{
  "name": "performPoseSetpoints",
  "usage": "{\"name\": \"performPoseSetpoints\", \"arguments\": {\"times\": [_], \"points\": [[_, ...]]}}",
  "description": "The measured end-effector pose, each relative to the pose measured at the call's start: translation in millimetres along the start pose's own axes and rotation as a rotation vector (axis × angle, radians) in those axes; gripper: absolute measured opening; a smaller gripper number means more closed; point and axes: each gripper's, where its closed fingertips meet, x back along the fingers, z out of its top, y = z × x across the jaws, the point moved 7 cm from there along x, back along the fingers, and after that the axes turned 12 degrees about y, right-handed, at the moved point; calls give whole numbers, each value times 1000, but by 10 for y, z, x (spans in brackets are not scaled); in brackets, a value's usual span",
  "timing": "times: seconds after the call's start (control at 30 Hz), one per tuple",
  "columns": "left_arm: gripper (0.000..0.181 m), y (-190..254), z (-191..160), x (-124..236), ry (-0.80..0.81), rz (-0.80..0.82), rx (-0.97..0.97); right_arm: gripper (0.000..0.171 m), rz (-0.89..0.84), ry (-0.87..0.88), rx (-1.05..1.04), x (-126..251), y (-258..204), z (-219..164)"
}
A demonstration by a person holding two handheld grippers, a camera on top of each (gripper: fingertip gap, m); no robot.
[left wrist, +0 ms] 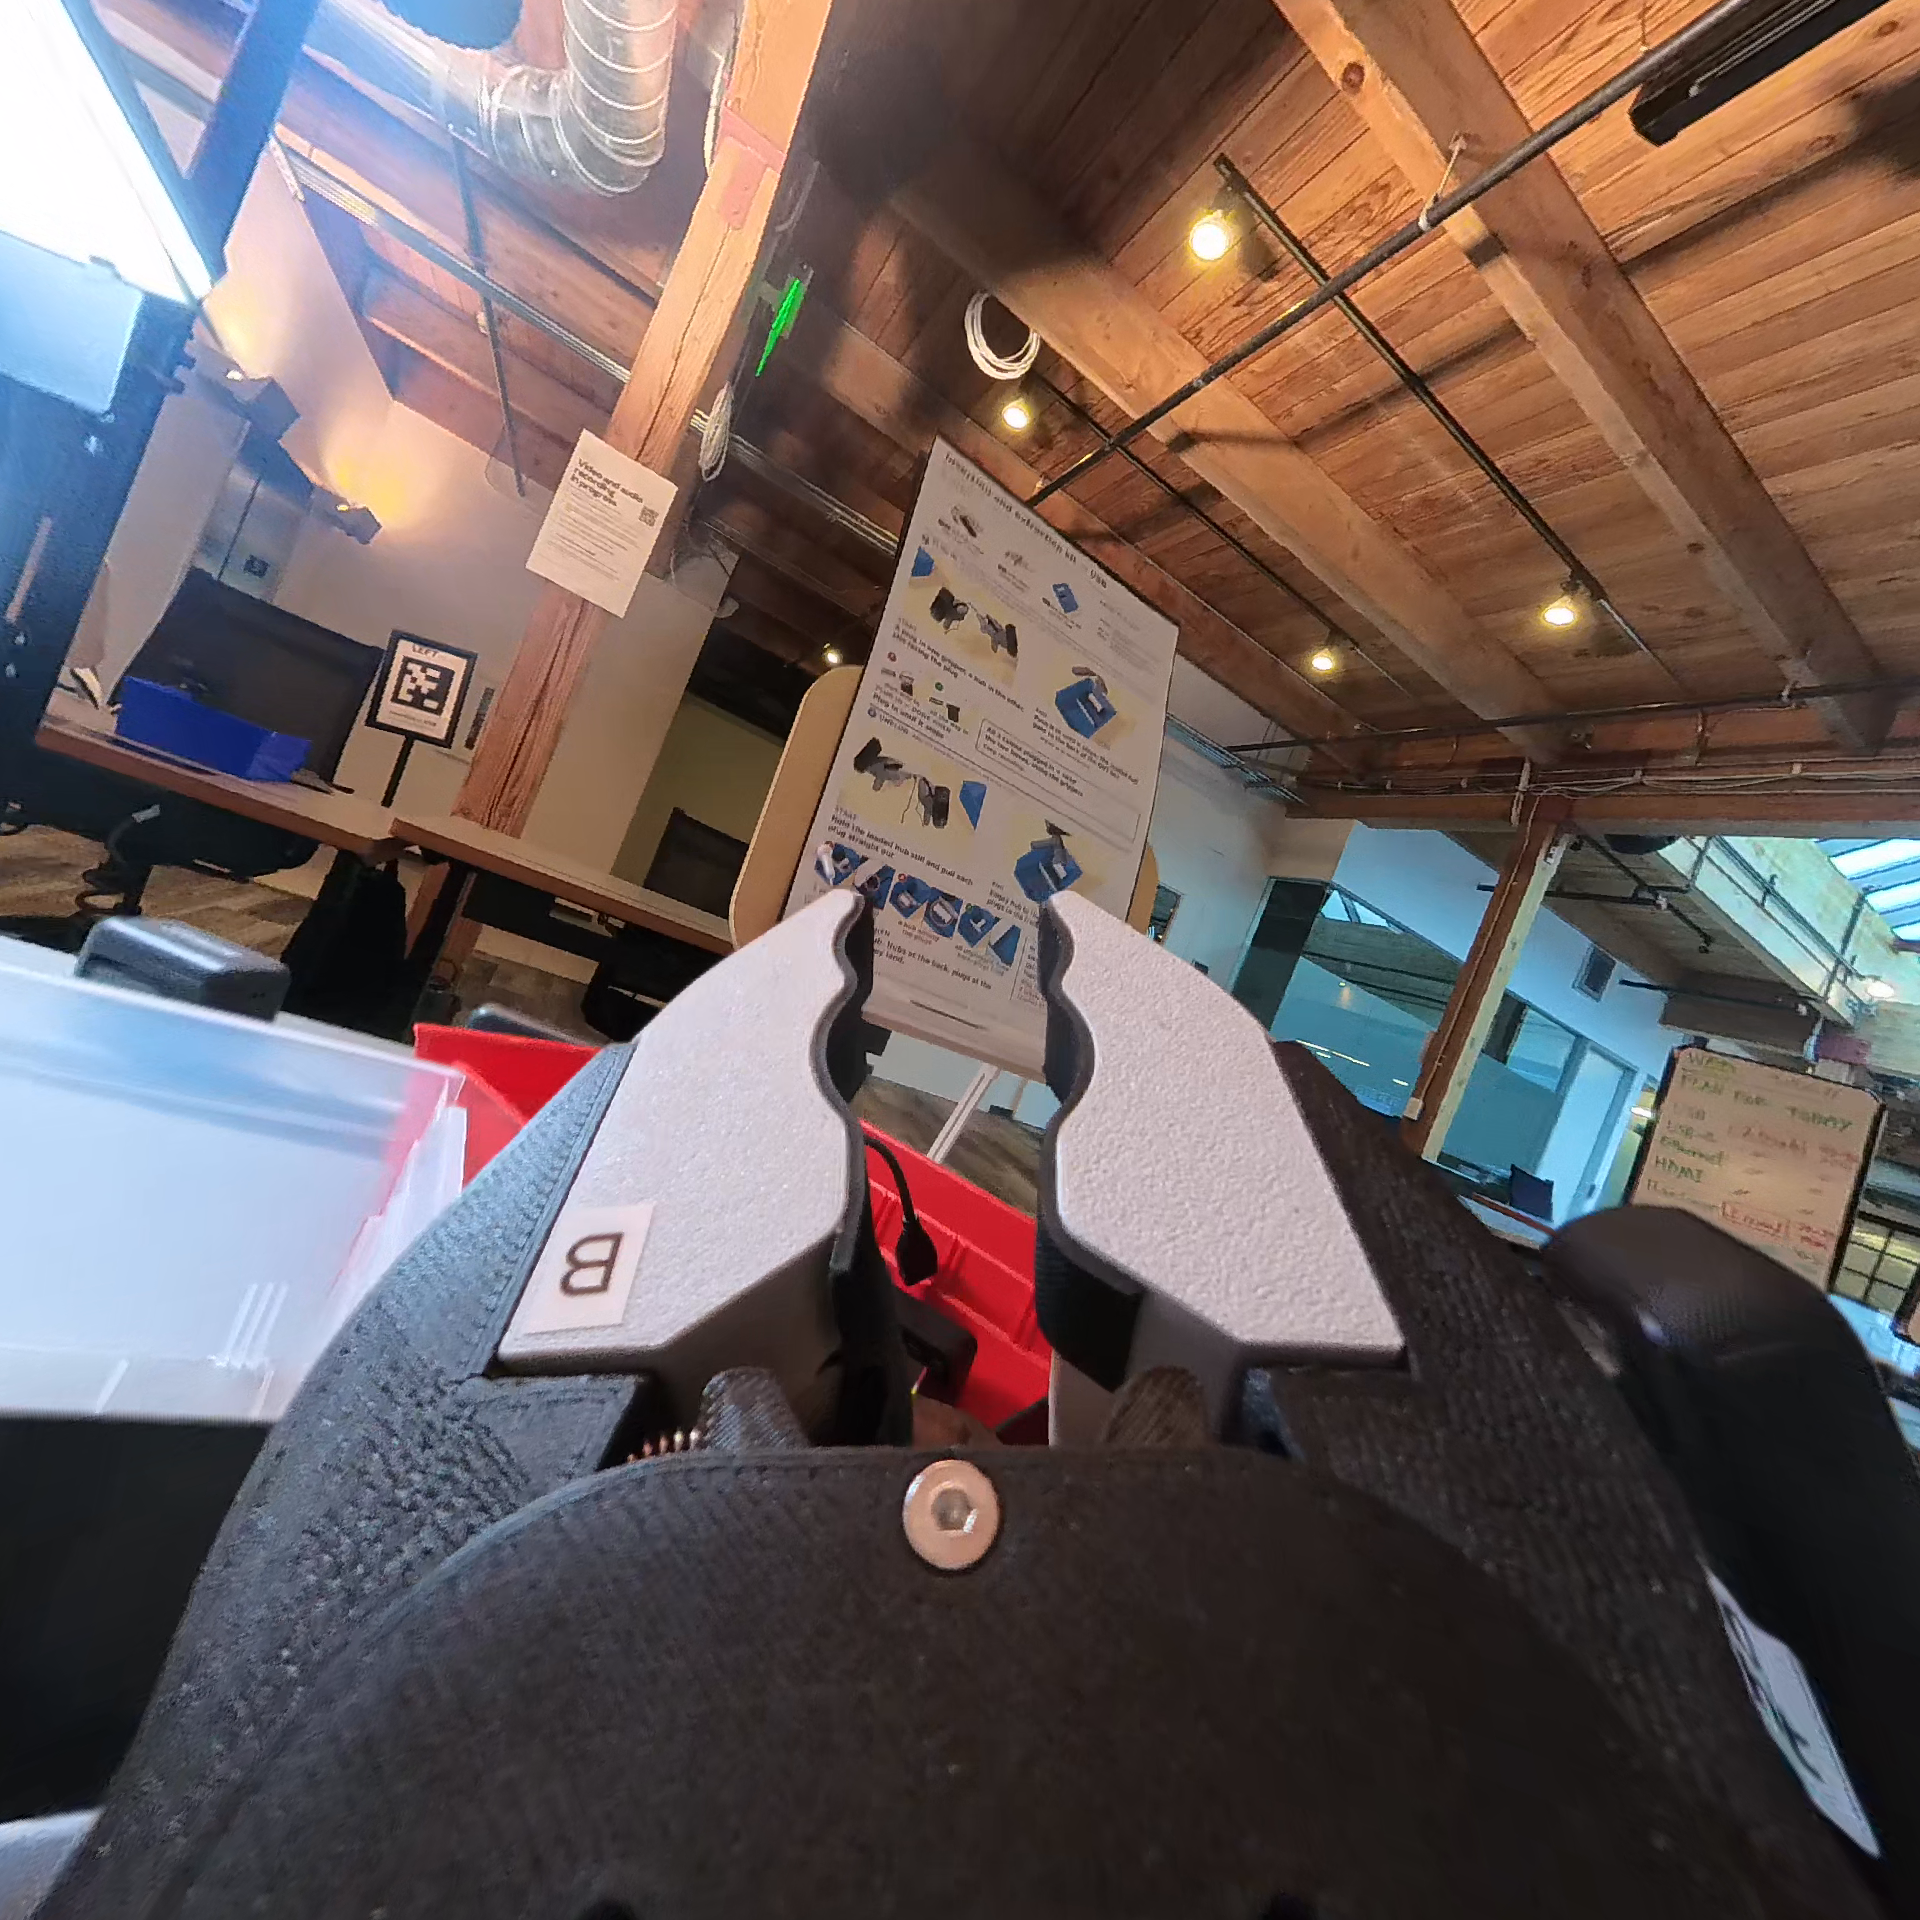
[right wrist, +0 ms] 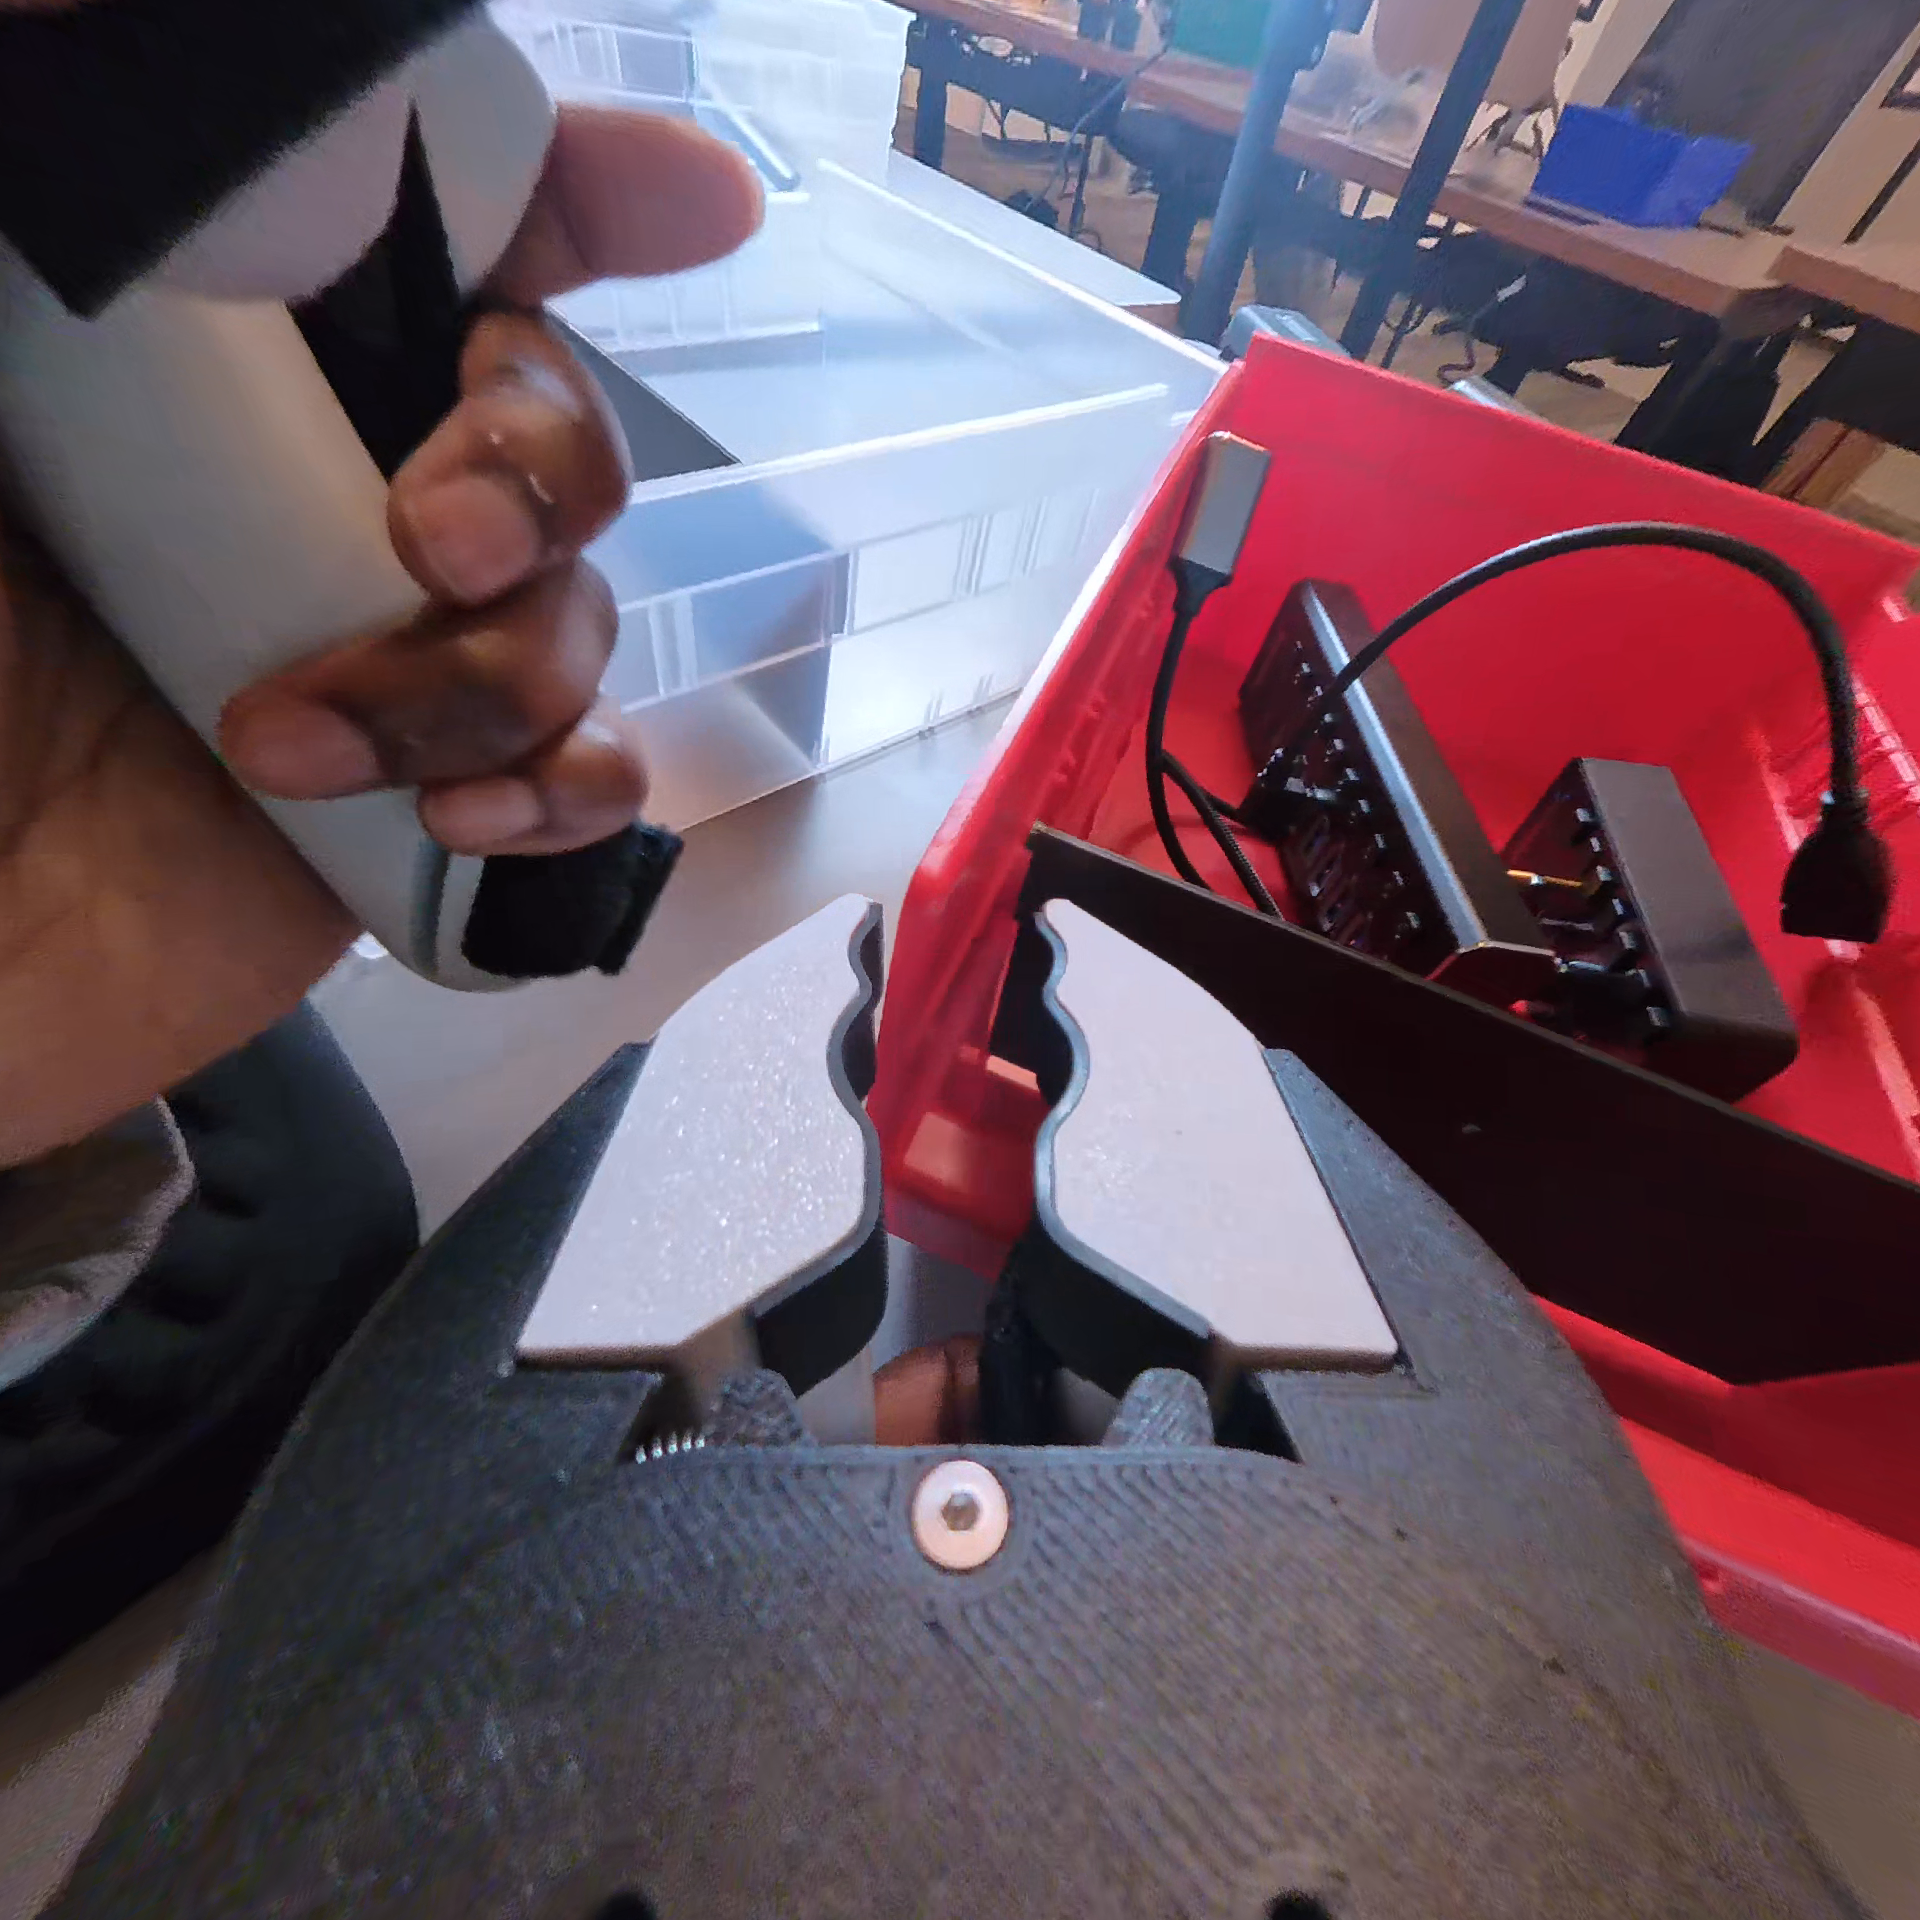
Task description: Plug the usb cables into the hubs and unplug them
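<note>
Red plastic marks where the work is: the bin (right wrist: 1382,499) fills the right wrist view from about one o'clock to four o'clock, and the hubs lie inside it. A long black hub (right wrist: 1371,769) leans toward a shorter one (right wrist: 1673,914), both behind a black divider (right wrist: 1455,1122). One cable ends in a grey plug (right wrist: 1231,494) propped at the bin's wall at twelve o'clock; another cable arcs over to a black plug (right wrist: 1834,883) hanging at three o'clock.

The right gripper (right wrist: 961,935) has its fingers parted and empty, poised just over the bin's near rim. The left gripper (left wrist: 951,925) is likewise released and holds nothing, tilted up toward the ceiling.

Nothing looks plugged or lifted yet, so the step in hand is probably a first pick. It would go best to bring the left gripper down level first, take a hub across its long sides with the ports facing outward, then pinch a plug by its body rather than its cord so it stays square to the port.

Only the right view shows the hubs, both plugs and a hand (right wrist: 436,582) wrapped round a pale handle at ten o'clock. Only the left view shows an instruction poster (left wrist: 997,717) on its stand at twelve o'clock; there the bin (left wrist: 966,1247) is a sliver between the fingers, and a clear bin (left wrist: 187,1164) sits at nine o'clock.
</note>
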Motion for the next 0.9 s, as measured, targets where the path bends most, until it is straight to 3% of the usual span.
{"name": "performPoseSetpoints", "arguments": {"times": [0.03,0.17,0.33,0.4,0.47,0.57,0.63,0.73,0.83,0.9], "points": [[30,22,45,-15,4,-12,-5,27,-9,7,14,10,1,4],[41,127,415,-128,-68,-135,-43,29,-28,59,20,67,-6,34],[55,-21,1194,-93,-284,-220,-236,34,-25,133,-7,102,-65,88],[60,-311,1509,9,-333,-138,-419,39,-8,186,-18,119,-127,121],[69,-741,1770,182,-416,17,-597,53,5,261,-27,147,-200,177],[80,-1457,2002,559,-580,234,-700,56,-23,374,-38,178,-258,243],[85,-1839,1984,802,-639,323,-622,53,-79,454,-31,216,-281,302],[86,-2073,1640,1021,-732,251,-329,54,-30,485,-22,208,-399,340],[88,-2180,1305,1155,-884,199,-337,56,76,513,-86,194,-562,356],[80,-2142,1127,1189,-928,127,-358,59,130,459,-146,116,-672,314]]}}
